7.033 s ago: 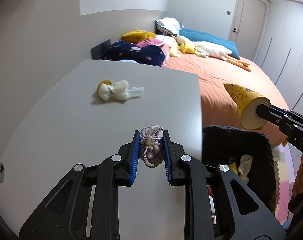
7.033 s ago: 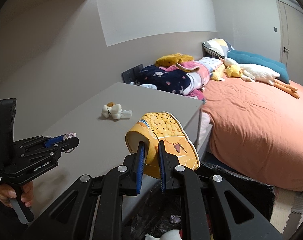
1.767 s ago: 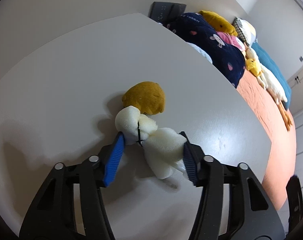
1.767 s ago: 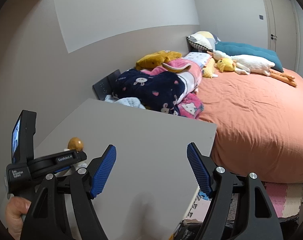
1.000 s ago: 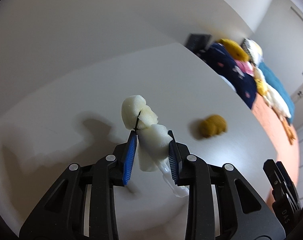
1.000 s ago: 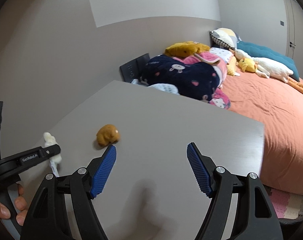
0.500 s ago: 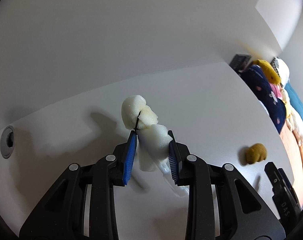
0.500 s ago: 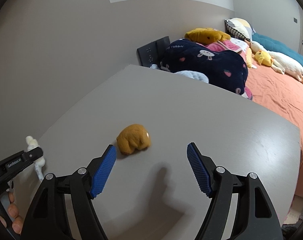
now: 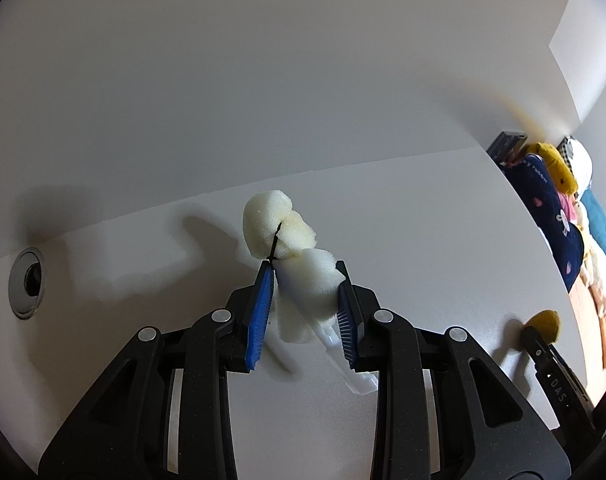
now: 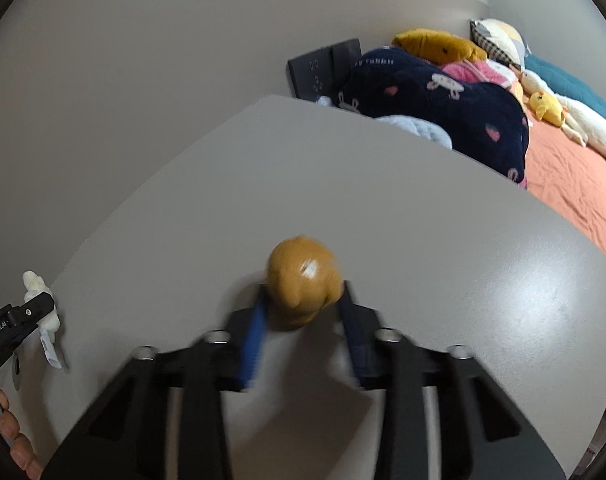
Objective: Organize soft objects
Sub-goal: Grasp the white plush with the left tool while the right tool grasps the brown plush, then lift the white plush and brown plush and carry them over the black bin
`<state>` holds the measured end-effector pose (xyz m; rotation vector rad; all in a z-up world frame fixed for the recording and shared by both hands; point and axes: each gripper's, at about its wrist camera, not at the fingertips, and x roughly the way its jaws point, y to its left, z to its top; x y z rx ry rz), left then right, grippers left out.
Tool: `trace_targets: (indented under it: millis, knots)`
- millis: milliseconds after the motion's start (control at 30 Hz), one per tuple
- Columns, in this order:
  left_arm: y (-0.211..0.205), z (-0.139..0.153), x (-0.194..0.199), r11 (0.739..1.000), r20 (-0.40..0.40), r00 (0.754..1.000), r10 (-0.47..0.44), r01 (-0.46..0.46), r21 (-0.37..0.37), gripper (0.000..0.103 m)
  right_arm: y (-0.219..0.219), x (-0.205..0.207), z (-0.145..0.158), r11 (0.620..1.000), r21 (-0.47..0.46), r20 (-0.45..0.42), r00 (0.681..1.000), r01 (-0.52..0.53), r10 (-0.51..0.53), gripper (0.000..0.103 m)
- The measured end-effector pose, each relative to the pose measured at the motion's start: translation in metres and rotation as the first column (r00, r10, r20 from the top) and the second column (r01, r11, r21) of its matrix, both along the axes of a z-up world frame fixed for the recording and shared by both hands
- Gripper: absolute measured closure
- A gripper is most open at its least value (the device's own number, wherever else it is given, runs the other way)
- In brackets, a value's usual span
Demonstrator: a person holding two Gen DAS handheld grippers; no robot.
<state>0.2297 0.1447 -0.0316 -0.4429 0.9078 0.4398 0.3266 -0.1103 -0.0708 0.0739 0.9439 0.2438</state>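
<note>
The white foam toy [image 9: 291,264] was gripped in the left claw [image 9: 305,308] above the worktop [image 9: 423,220]. The brown plush [image 10: 303,282] lay between the right claw's [image 10: 303,334] blurred jaws; closure could not be told. A firm close seemed required next.

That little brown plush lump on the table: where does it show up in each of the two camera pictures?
Left wrist view: brown plush at far right, small, on the table.
Right wrist view: centre, blurred, between the right gripper's fingers.
Shared landmark: white foam toy, held in the left gripper.
</note>
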Motion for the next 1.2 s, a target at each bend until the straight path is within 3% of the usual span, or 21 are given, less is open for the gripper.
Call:
trace_targets:
  millis: [433,767,1200]
  knots:
    - [-0.019,-0.002,0.001,0.999,-0.017,0.999,-0.04,0.04,0.02,0.073,-0.028,-0.025,0.02,0.999,0.043,0.035,0.999,-0.002,0.0,0.075]
    - [-0.057,0.028,-0.025,0.993,0.024,0.994,-0.105,0.104,0.047,0.073,-0.063,-0.06,0.04,0.997,0.068,0.052,0.998,0.026,-0.03,0.075]
    - [-0.103,0.044,-0.061,0.98,0.038,0.981,-0.189,0.187,0.061,0.073,-0.1,-0.115,0.068,0.995,0.079,0.085,0.994,0.056,-0.062,0.075]
